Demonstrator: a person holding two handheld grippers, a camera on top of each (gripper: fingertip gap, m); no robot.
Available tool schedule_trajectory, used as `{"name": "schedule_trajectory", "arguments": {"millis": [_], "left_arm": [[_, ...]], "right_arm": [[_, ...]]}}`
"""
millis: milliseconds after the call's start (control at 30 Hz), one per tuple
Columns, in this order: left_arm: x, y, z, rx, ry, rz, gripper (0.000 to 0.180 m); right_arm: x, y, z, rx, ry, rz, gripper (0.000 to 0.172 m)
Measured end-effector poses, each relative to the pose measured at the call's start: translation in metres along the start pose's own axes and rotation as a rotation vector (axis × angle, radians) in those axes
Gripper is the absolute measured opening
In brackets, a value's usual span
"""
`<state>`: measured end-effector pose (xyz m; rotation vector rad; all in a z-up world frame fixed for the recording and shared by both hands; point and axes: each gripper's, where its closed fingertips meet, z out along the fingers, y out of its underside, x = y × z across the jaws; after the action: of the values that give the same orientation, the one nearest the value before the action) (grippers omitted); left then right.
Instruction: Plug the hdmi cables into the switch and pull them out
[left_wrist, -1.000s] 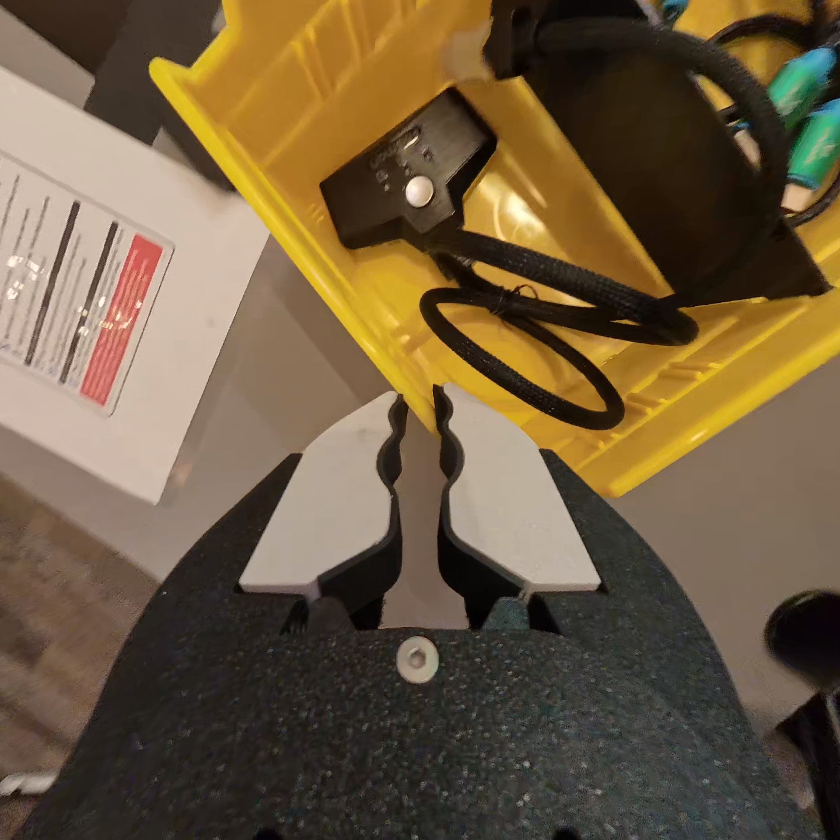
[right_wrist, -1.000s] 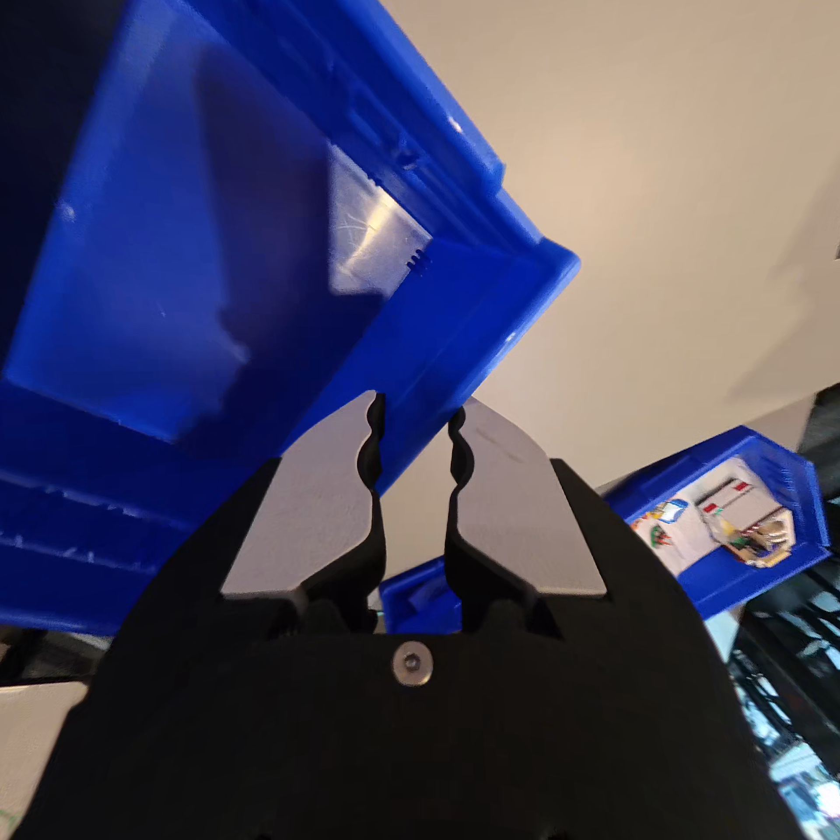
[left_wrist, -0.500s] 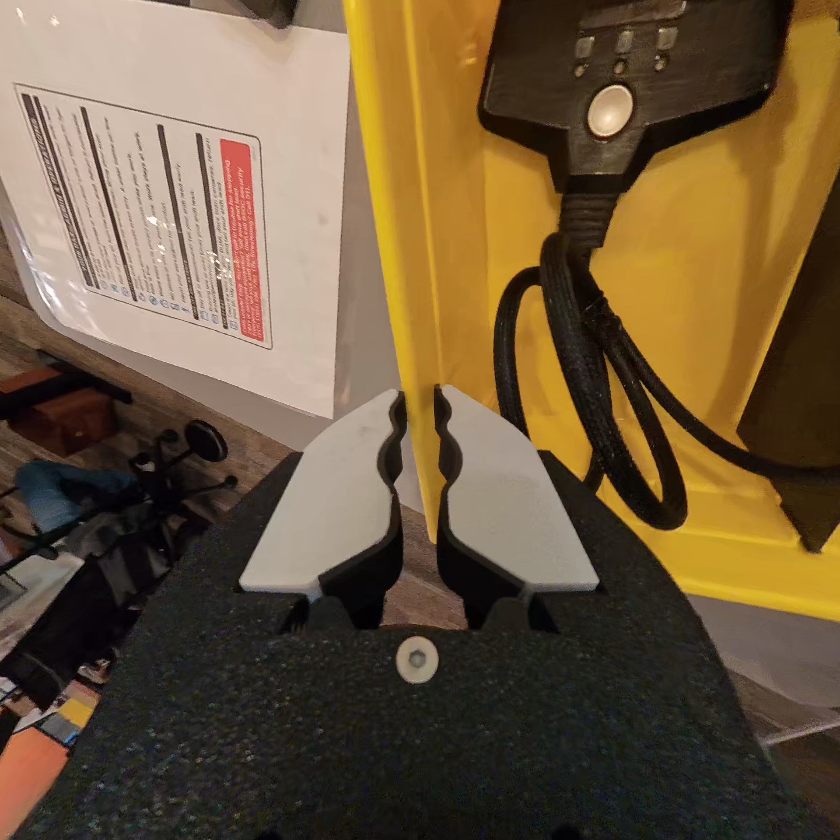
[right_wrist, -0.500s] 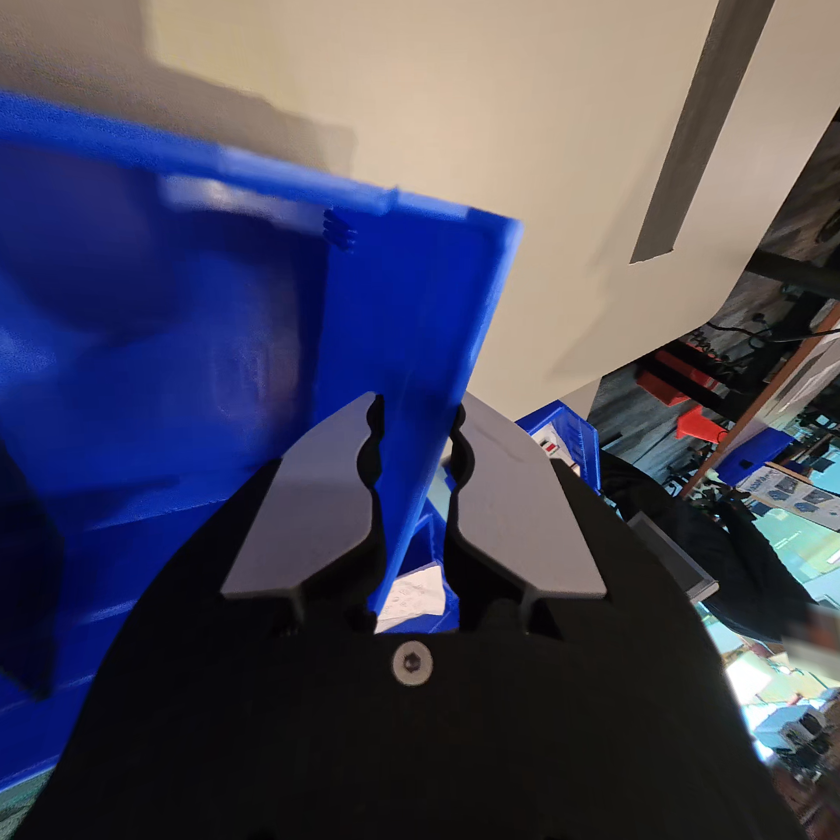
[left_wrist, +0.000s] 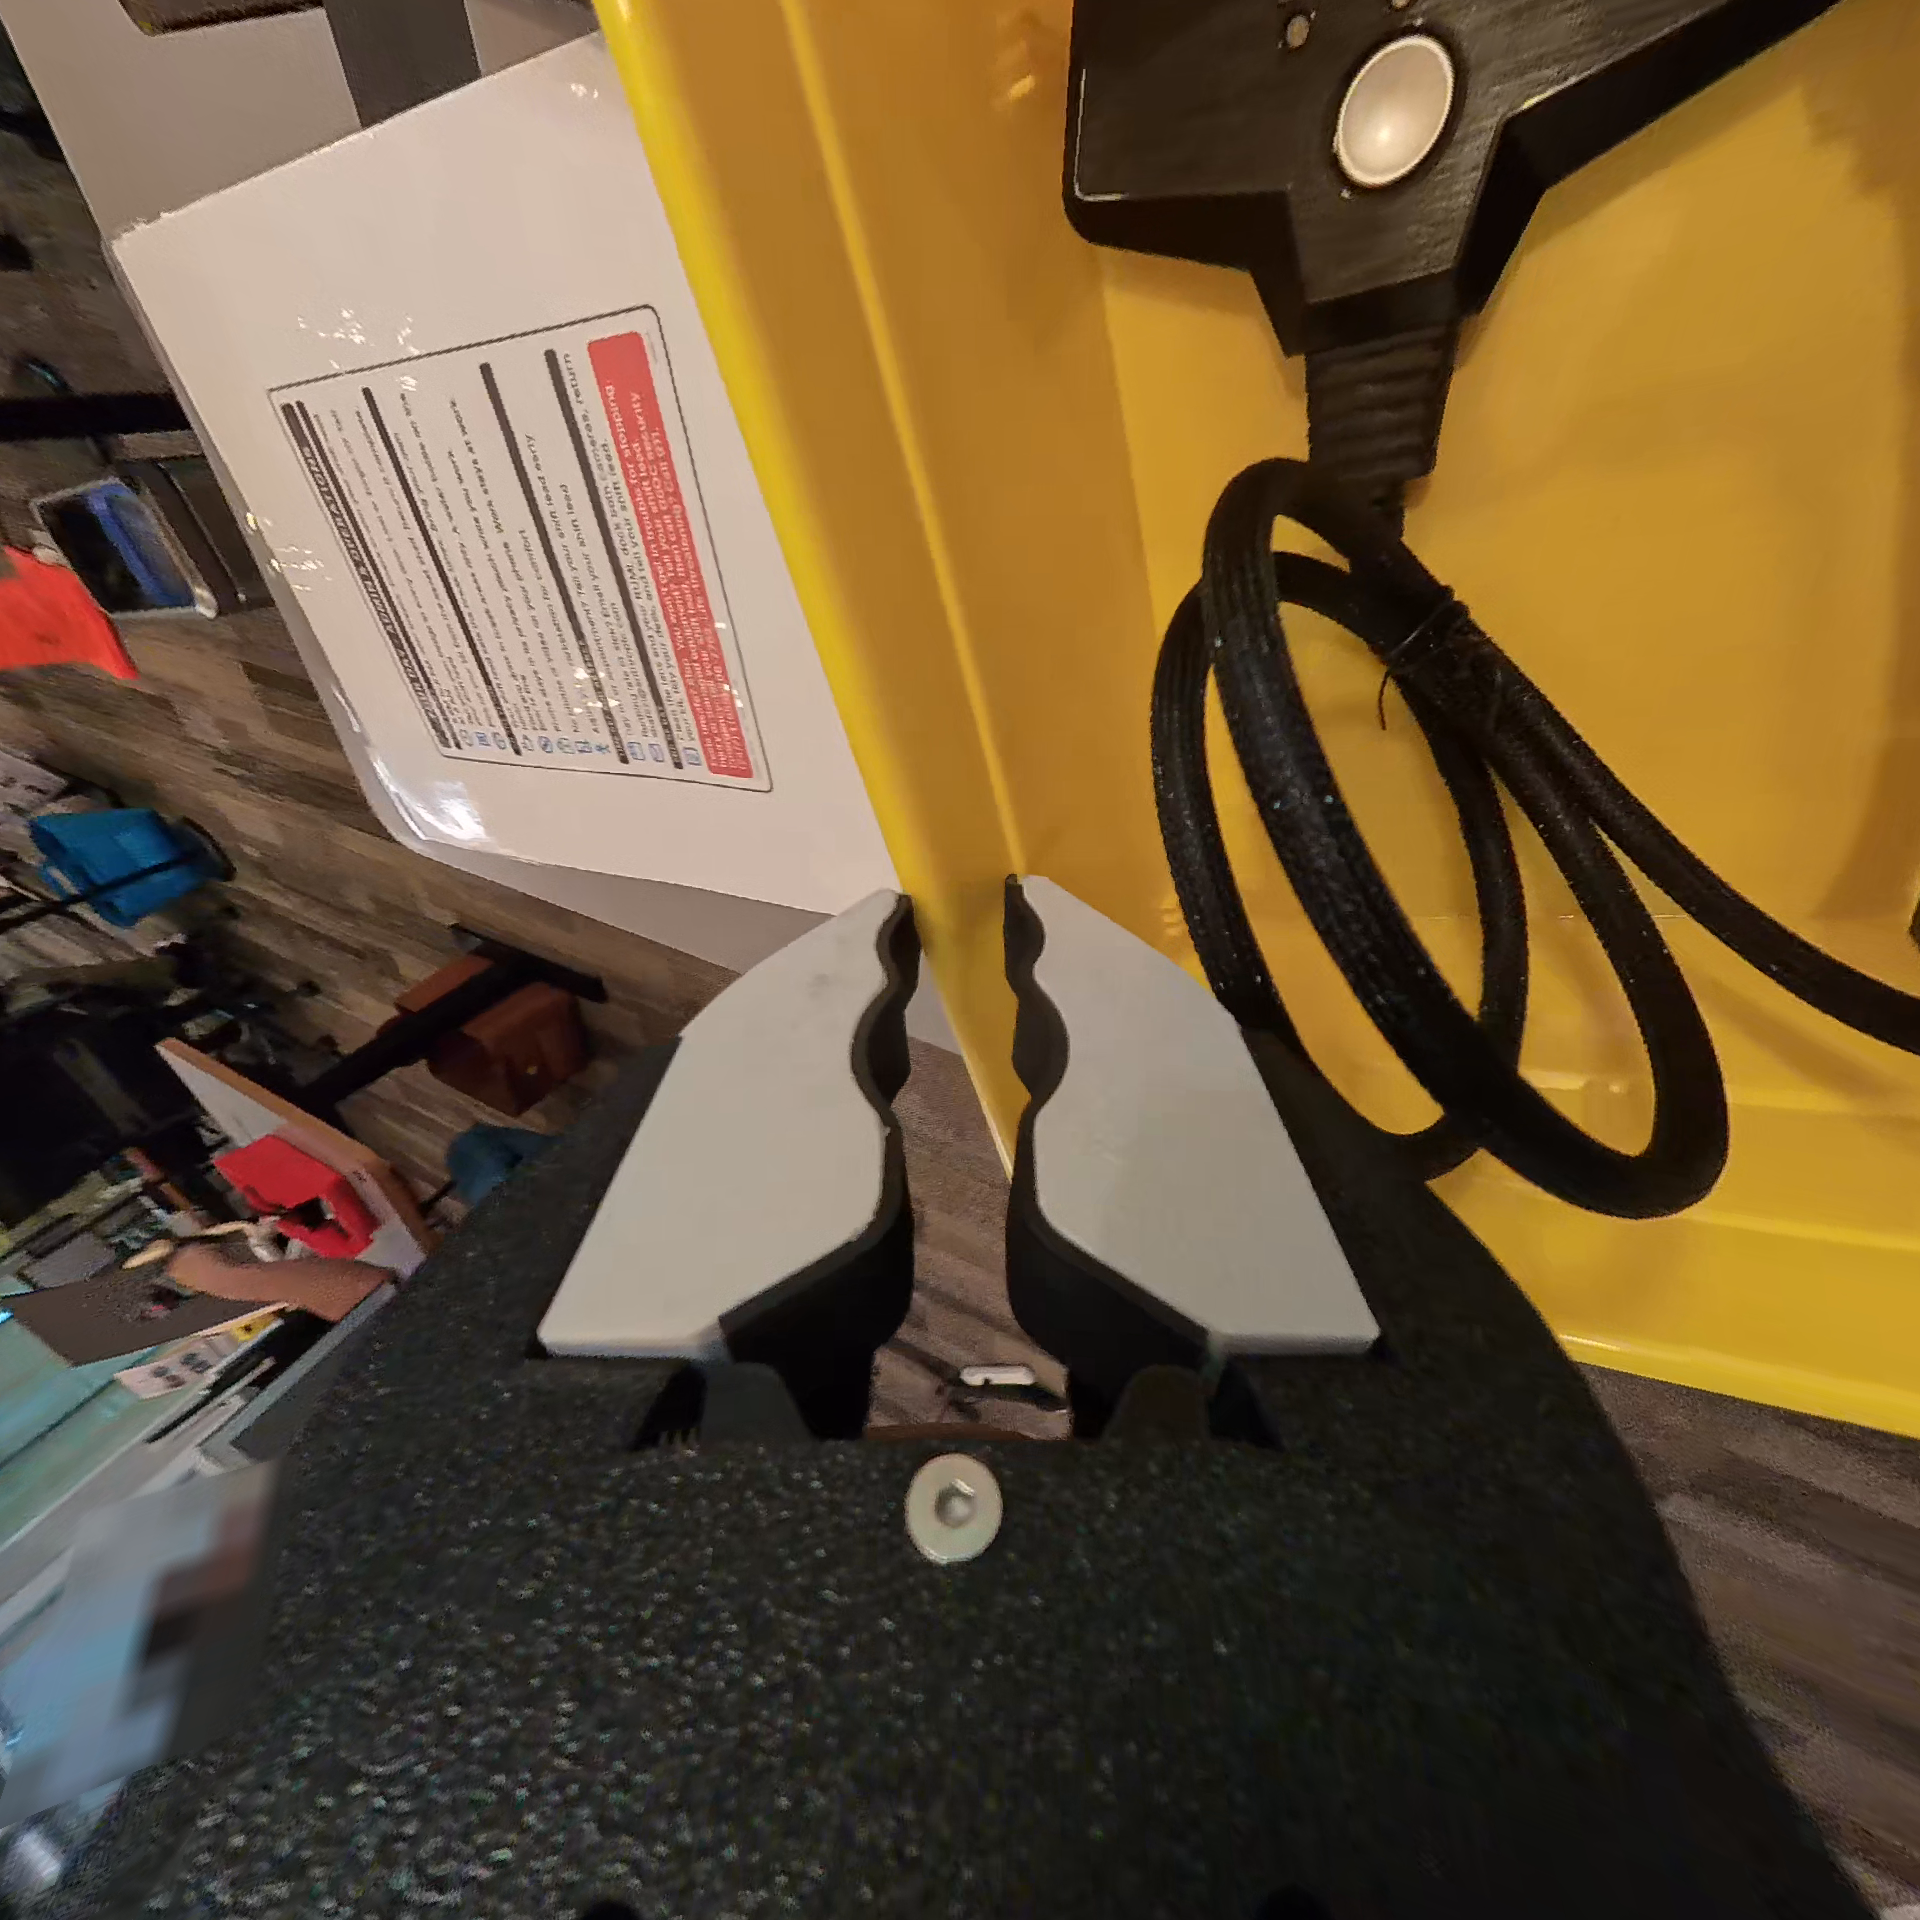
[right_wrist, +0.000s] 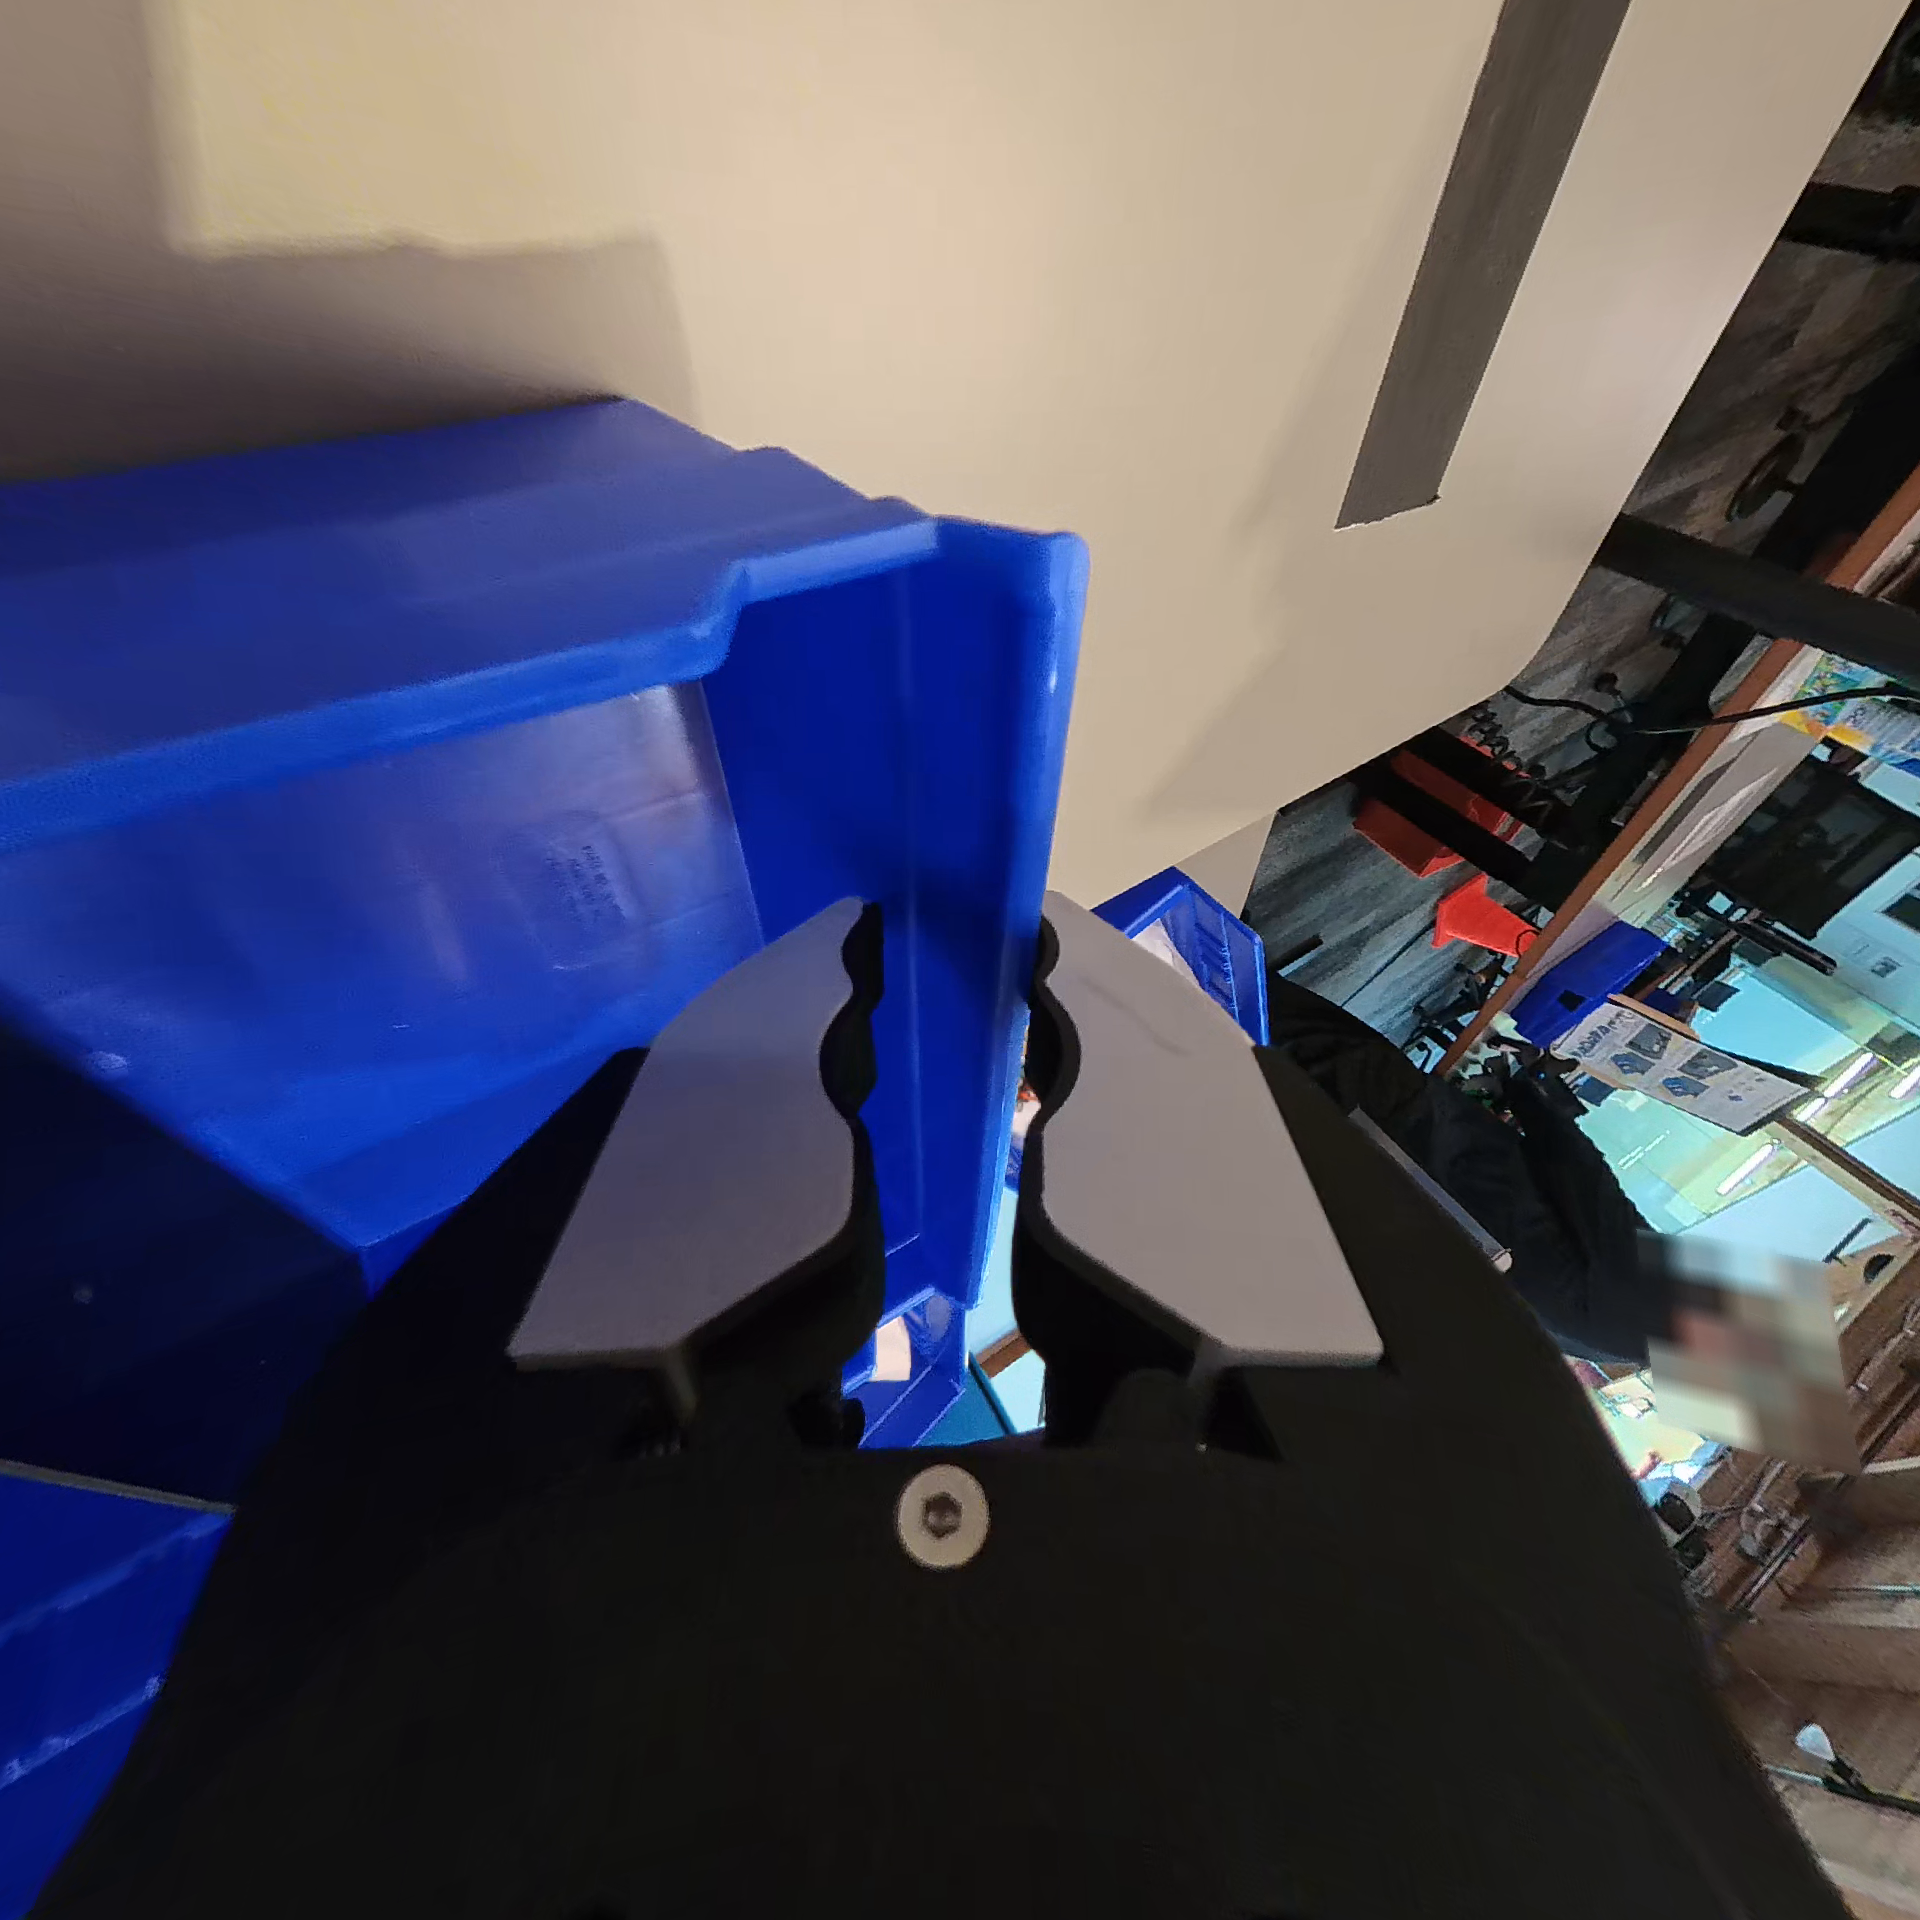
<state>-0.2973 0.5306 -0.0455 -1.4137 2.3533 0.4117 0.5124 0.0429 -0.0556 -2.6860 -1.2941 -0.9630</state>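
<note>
Spotter: Edges first. The left gripper (left_wrist: 961, 914) has its fingers clenched on the side wall of the yellow bin (left_wrist: 914, 520), one tip outside it and one inside, both meeting the plastic.

Logger: Where is that bin against the bench (left_wrist: 416, 260)?

Spotter: Its wall crosses the bench's near edge, just beside the printed sheet (left_wrist: 520, 551). Wood floor (left_wrist: 312, 790) shows past the bench's rounded corner and under the fingers, so the outer side is open. Inside there is less room: a coiled black cable (left_wrist: 1455, 883) loops just beside the inner finger, hanging from a black device (left_wrist: 1392, 114) with a round silver button.

Logger: And the right gripper (right_wrist: 961, 935)?

Spotter: Its fingers are clamped on the end wall of the blue bin (right_wrist: 416, 779), pads pressed to both faces. The bare bench top (right_wrist: 1039, 260) stretches beyond, with a grey tape strip (right_wrist: 1455, 260) toward its far edge. A second blue bin (right_wrist: 1195, 935) peeks out just behind the outer finger, at the bench's edge.

Logger: What has changed?

Spotter: A second ago the yellow bin lay diagonally across the view, its corner at the fingertips; now its wall runs straight up and the device has slid to the top edge. The blue bin's corner hung askew; now its wall stands straight between the fingers, and the second blue bin sits much closer to them.
</note>
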Motion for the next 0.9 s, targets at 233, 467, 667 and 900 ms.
{"name": "schedule_trajectory", "arguments": {"millis": [233,467,667,900], "left_arm": [[-0.017,-0.008,0.007,-0.055,-0.067,0.152,0.017],[-0.019,-0.003,0.007,-0.072,-0.095,0.141,0.016],[-0.019,0.000,0.005,-0.096,-0.122,0.067,0.019],[-0.044,0.010,-0.040,-0.073,-0.339,-0.172,0.039]], "right_arm": [[0.003,0.001,0.001,0.041,0.043,0.035,0.026],[-0.002,0.027,0.004,-0.012,0.019,0.014,0.027],[-0.003,0.038,0.003,-0.027,0.017,0.046,0.027],[0.025,0.060,-0.042,-0.093,0.190,0.118,0.042]]}}
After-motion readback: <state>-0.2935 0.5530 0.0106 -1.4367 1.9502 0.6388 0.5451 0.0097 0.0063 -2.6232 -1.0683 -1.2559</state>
